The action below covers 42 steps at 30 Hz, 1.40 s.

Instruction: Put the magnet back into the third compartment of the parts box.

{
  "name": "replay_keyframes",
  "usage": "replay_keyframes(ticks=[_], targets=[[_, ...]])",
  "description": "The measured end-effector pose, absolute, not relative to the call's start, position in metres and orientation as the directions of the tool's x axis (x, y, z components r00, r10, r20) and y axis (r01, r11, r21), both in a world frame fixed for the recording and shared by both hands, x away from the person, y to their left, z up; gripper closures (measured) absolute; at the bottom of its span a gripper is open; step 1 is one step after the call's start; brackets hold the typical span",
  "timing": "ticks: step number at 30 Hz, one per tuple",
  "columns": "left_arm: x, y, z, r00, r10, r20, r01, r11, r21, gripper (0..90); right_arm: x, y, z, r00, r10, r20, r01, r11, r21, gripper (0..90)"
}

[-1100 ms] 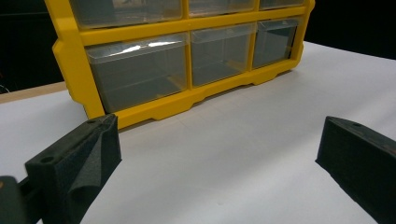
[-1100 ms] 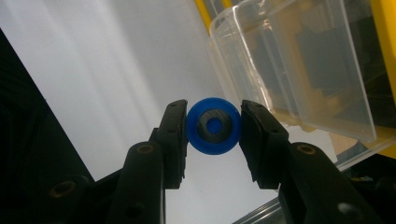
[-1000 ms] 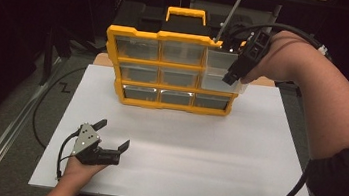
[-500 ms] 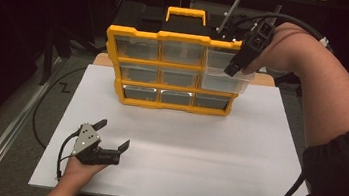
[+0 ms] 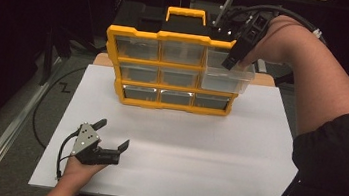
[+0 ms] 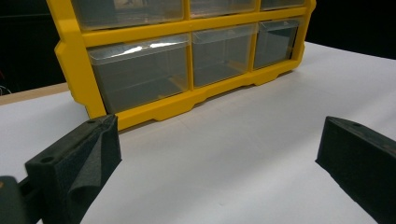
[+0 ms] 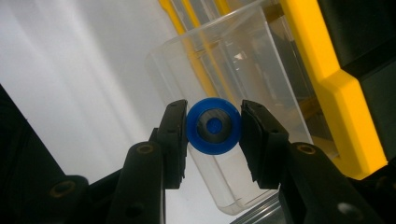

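A yellow organizer (image 5: 111,60) with clear drawers stands at the back of the white table. Its top right drawer (image 5: 228,77) is pulled out. My right gripper (image 5: 231,62) points down just over that drawer's open top. In the right gripper view, this gripper (image 7: 214,106) is shut on a small blue disc (image 7: 214,140) with a dark centre, held above the clear drawer (image 7: 261,60). My left gripper (image 5: 113,133) rests on the table at the front left, open, with nothing between its pads. The left gripper view (image 6: 217,135) faces the organizer's bottom row (image 6: 154,107).
A white sheet (image 5: 181,149) covers the table between the organizer and the front edge. Cables run along the floor at the left. A black case (image 5: 151,22) sits behind the organizer, whose yellow handle (image 5: 187,13) sticks up on top.
My right gripper has risen a little over the pulled-out drawer, still holding the blue disc. The left gripper has stayed where it was.
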State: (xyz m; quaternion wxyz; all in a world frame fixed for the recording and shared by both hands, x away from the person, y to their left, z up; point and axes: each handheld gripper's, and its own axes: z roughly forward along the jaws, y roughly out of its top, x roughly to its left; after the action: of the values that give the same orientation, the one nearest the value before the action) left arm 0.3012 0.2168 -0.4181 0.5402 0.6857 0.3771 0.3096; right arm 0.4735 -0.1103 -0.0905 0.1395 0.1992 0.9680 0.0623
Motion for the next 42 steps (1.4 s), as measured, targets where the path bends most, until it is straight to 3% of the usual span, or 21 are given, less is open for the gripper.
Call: replay_keyframes(ticks=[35, 39, 42], targets=[[0.301, 0.216, -0.418, 0.527, 0.85, 0.022, 0.184, -0.139, 0.973, 0.3, 0.497, -0.113, -0.095, -0.843, 0.472, -0.258, 0.435, 0.881, 0.189, 64.8], [0.301, 0.216, -0.419, 0.53, 0.847, 0.023, 0.186, -0.142, 0.972, 0.3, 0.496, -0.116, -0.092, -0.842, 0.472, -0.259, 0.428, 0.879, 0.21, 53.1], [0.302, 0.216, -0.419, 0.531, 0.847, 0.025, 0.187, -0.146, 0.972, 0.3, 0.492, -0.118, -0.091, -0.849, 0.466, -0.248, 0.423, 0.882, 0.209, 50.2]])
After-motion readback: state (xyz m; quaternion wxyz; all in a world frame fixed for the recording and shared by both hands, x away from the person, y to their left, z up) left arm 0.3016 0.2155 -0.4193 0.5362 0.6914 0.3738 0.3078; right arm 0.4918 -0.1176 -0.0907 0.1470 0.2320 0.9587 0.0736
